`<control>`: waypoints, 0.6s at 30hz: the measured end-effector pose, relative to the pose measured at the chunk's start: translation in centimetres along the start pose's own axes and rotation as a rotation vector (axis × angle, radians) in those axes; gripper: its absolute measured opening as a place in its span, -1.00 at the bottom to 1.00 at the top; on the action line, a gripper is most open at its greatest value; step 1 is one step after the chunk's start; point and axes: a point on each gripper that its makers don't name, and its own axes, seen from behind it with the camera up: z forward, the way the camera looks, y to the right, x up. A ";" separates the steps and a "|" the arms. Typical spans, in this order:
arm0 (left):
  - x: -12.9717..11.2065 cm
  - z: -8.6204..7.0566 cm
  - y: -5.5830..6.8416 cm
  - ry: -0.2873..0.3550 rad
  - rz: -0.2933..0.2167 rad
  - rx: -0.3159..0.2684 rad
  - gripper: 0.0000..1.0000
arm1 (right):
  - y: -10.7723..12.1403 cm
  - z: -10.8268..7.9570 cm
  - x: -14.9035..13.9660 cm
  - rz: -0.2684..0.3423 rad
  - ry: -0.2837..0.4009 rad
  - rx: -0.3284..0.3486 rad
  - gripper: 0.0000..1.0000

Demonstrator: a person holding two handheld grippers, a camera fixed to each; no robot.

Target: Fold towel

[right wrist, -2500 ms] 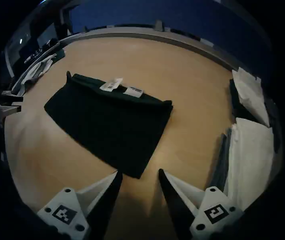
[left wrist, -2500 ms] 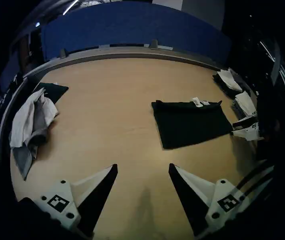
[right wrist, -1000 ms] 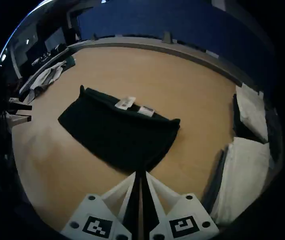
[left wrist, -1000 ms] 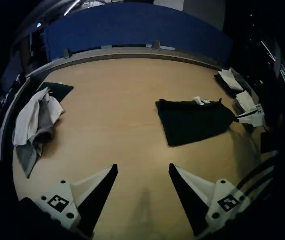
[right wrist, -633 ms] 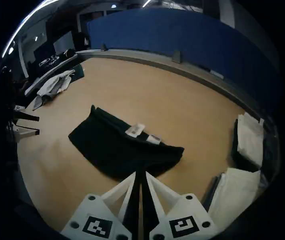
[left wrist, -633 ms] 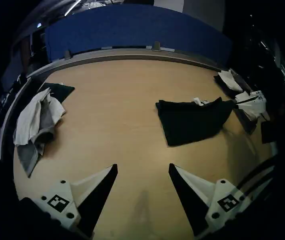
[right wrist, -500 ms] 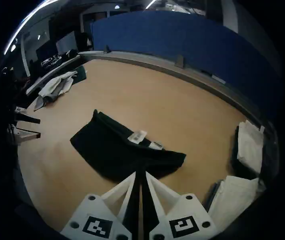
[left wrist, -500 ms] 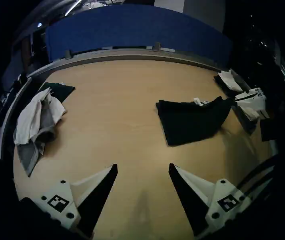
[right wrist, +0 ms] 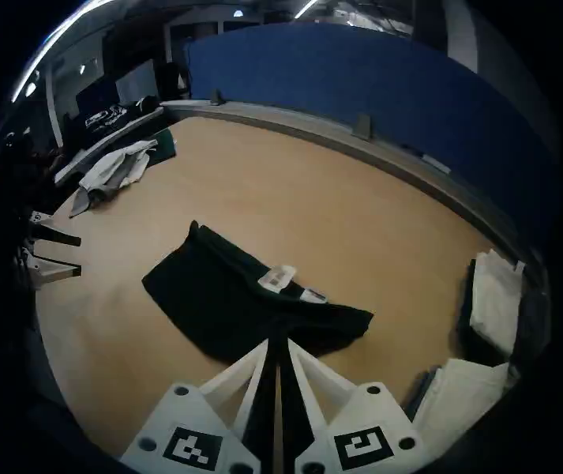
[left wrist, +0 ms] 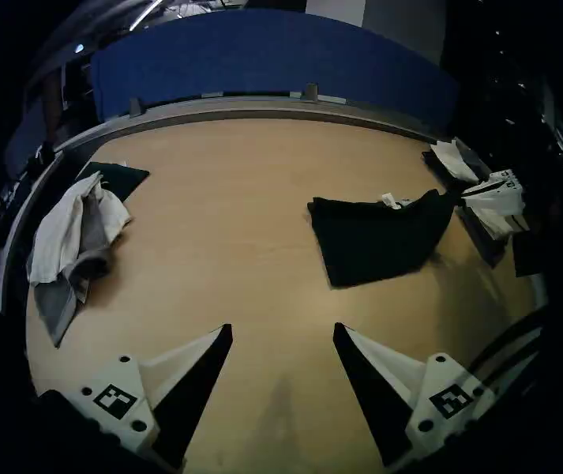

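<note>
Table [left wrist: 226, 197]: broad wood top backed by a blue partition [left wrist: 265, 59]. No change here.

Dark towel [left wrist: 372, 241]: lies right of centre on the table, well ahead of the left gripper and hard under the right one. It is already doubled over. Over the last couple of seconds most of it has stayed flat, but its corner on the right-gripper side has come up off the wood. In the left gripper view that corner now peaks toward the white gripper body at the far right.

Loose pile of pale cloths [left wrist: 72, 237] at the left edge and the folded stacks [right wrist: 496, 300] at the right edge have not moved.

Right gripper [right wrist: 277, 344]: it was spread just short of the towel's near corner. It has since clamped onto that corner and risen, and the towel now looks smaller and lower in its view. The fingers are pressed together with dark cloth between them.

Left gripper [left wrist: 281, 332]: fingers spread wide and holding nothing. It hangs over bare table and has not shifted.

Labels [right wrist: 277, 277]: two small pale tags on the towel's far fold, still lying where they were.

Reading: the next fold has begun one-handed. The pinched corner probably has to travel across to the opposite edge. With only one corner held, the free edge may drag or skew.
</note>
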 end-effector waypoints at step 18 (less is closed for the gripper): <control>-0.2 -1.2 -1.1 0.025 -0.036 0.016 0.91 | -5.6 3.0 5.2 -0.197 -0.007 0.096 -0.96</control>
